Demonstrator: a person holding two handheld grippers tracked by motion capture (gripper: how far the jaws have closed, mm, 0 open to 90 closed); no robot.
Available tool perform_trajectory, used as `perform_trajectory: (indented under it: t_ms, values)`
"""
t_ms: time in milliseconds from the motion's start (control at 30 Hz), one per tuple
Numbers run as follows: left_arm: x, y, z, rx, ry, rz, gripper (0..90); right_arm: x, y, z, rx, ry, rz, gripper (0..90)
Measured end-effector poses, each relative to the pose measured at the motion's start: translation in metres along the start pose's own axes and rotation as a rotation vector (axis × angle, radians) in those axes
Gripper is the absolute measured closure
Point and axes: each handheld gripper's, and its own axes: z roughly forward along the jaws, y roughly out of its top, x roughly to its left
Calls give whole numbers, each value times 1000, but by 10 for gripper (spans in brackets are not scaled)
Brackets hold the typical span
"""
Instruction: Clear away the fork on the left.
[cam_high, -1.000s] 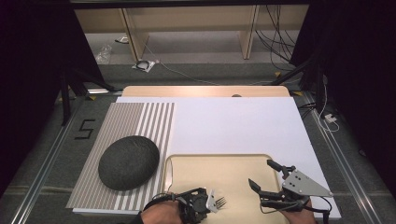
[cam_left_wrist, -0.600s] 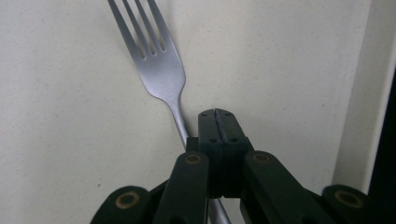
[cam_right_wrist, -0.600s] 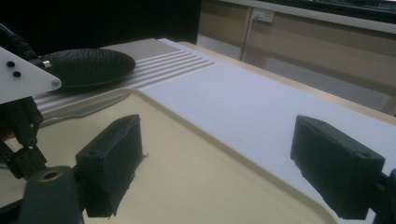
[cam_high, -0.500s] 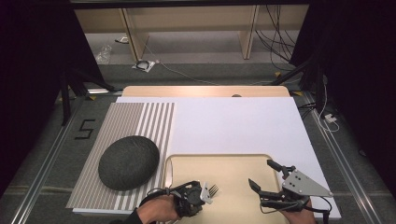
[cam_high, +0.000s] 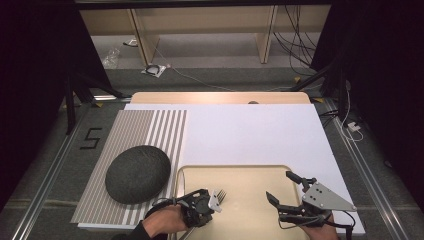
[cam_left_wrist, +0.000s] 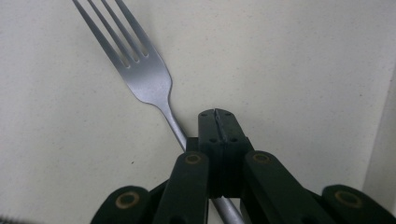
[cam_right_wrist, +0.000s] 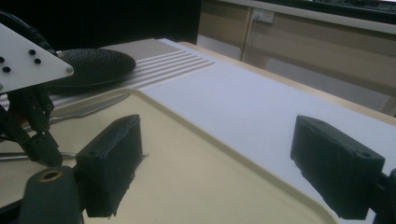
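1. Fork (cam_left_wrist: 149, 77) lies over the tray (cam_high: 250, 175) at the lower middle of the high view, tines toward the upper right of that frame, its handle running back down under your left gripper (cam_high: 207, 202).
2. Your left gripper (cam_left_wrist: 218, 122) has its jaws fully together, pads touching, clamped on the fork handle; in its own view the neck comes out at the left of the pads and slants to the upper left.
3. Your right gripper (cam_high: 286, 189) hangs at the lower right of the high view, jaws spread wide with nothing between them, well apart from the fork.
4. Your left hand has the fork, so its long axis, lower left to upper right, likely governs the next move.
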Motion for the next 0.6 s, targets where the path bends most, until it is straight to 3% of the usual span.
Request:
perform_trajectory:
  t_ms: [600]
  values:
    - [14, -14, -5, 0, 37, -54, 893, 0, 0, 0, 1, -2, -1, 175]
